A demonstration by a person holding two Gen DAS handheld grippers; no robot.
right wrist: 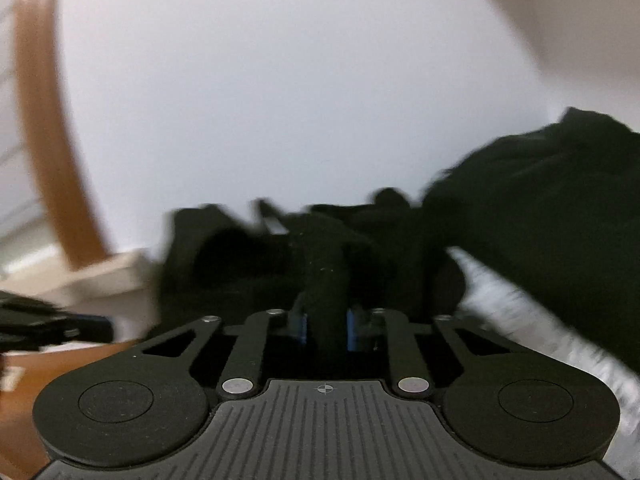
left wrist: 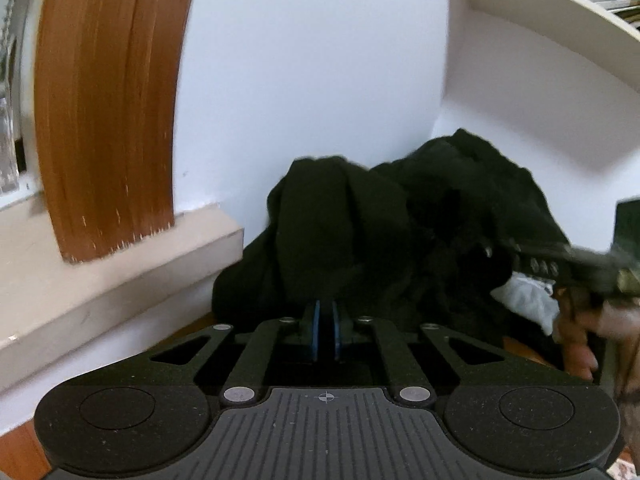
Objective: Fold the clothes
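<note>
— Black garment point(left wrist: 348, 224), heaped against the white wall point(left wrist: 312, 80); a fold of it pinched by the left gripper point(left wrist: 326, 320), blue pads point(left wrist: 317, 320) drawn nearly together with only a thin layer of cloth between.

— And the right gripper point(right wrist: 326, 320)?

— Clamped on a thick rolled band of the same black garment point(right wrist: 324, 276), running straight out between the blue pads point(right wrist: 353, 328). Wider gap there than on the left, filled by the cloth.

— Further out from the left one?

— Dark cloth bunched up in two humps, the taller one to the right. Beyond that, on the right edge, the other gripper seen side-on and blurred, with a hand point(left wrist: 580, 340) around its grip. Something white point(left wrist: 528, 300) tucked under the black cloth just beside it; cannot tell what.

— Surroundings on the left?

— Beige ledge point(left wrist: 120, 280) along the wall, an orange-brown curtain point(left wrist: 108, 112) hanging down to it. White shelf point(left wrist: 540, 4) high on the right, stacked things on top, too blurred to name. Sliver of brown wooden surface point(right wrist: 72, 364) below.

— From the right wrist view, anything more?

— More black cloth piled high on the right, a pale surface point(right wrist: 532, 328) under it, heavily blurred. Left gripper's dark shape at the far left edge.
</note>
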